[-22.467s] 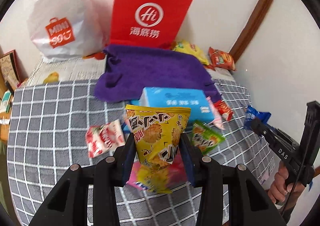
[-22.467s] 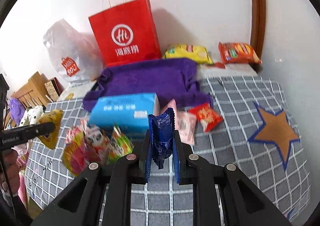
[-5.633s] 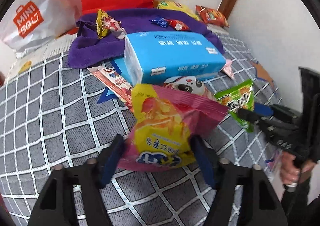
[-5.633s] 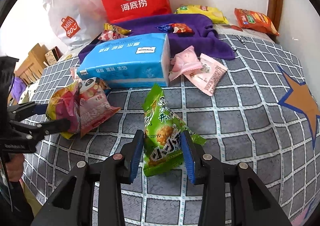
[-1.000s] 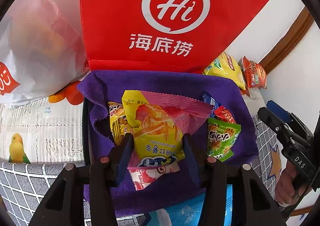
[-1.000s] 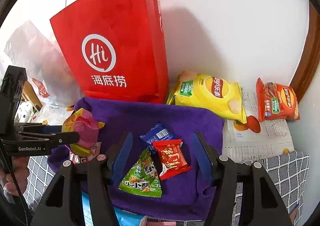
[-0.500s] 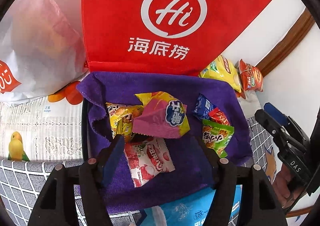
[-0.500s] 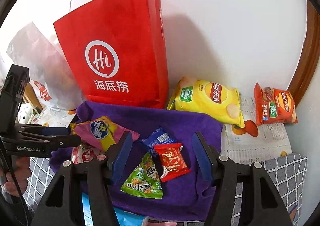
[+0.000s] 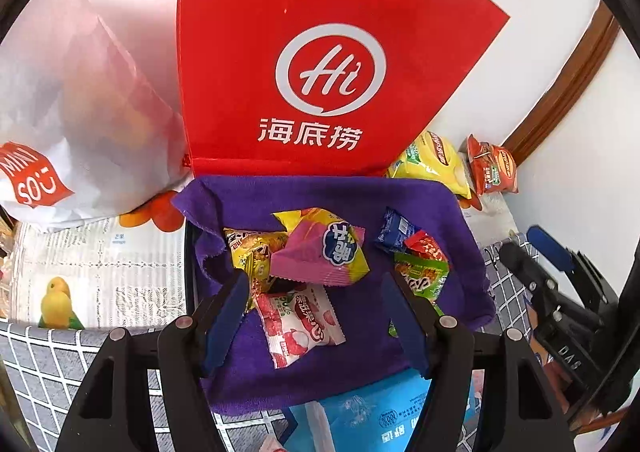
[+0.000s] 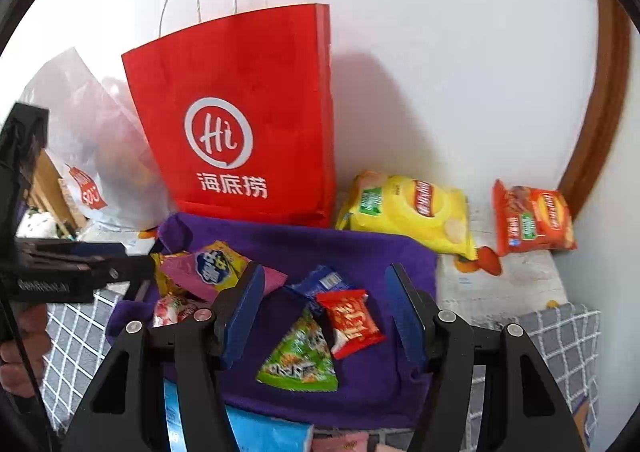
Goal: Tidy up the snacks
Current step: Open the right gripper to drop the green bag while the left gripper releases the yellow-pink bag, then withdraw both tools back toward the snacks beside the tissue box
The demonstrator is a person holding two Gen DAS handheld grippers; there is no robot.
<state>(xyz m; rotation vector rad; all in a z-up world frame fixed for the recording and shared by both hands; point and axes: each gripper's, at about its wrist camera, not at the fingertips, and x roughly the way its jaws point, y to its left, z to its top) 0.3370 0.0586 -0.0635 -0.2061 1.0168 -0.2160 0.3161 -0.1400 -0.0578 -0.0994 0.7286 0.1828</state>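
Left gripper (image 9: 316, 316) spread wide, nothing between its blue pads; it hangs over the near edge of the purple towel (image 9: 320, 195). Right gripper (image 10: 324, 316) likewise spread and empty, over the same towel's right half.

Left to right: white plastic bag (image 9: 60, 123), orange tag reading "MINI SO". Red paper bag (image 9: 320, 63), white "Hi" logo over 海底捞, standing against the wall behind the towel. On the towel, left cluster: yellow cracker packet (image 9: 250, 248), pink-and-yellow bag (image 9: 320, 252) with a blue badge lying partly over it, and a lychee-printed white packet (image 9: 298, 320) just below, directly between the left gripper's fingers. Right cluster: blue packet (image 10: 320, 282), red packet (image 10: 352, 322), green packet (image 10: 300, 356), touching or overlapping. Off the towel to the right: yellow chip bag (image 10: 408, 215) and orange chip bag (image 10: 532, 219), "Lay's"-style logos, small print illegible.

Light blue tissue pack (image 9: 372, 412) sits at the towel's near edge, print upside down and unreadable.

Judgement: the gathered snacks lie ahead of and beneath both grippers; any left to collect lie back behind them on the checked cloth (image 9: 32, 364). A pink wrapper (image 10: 340, 444) shows at the right view's bottom edge, nearer the right gripper; its long axis cannot be told.
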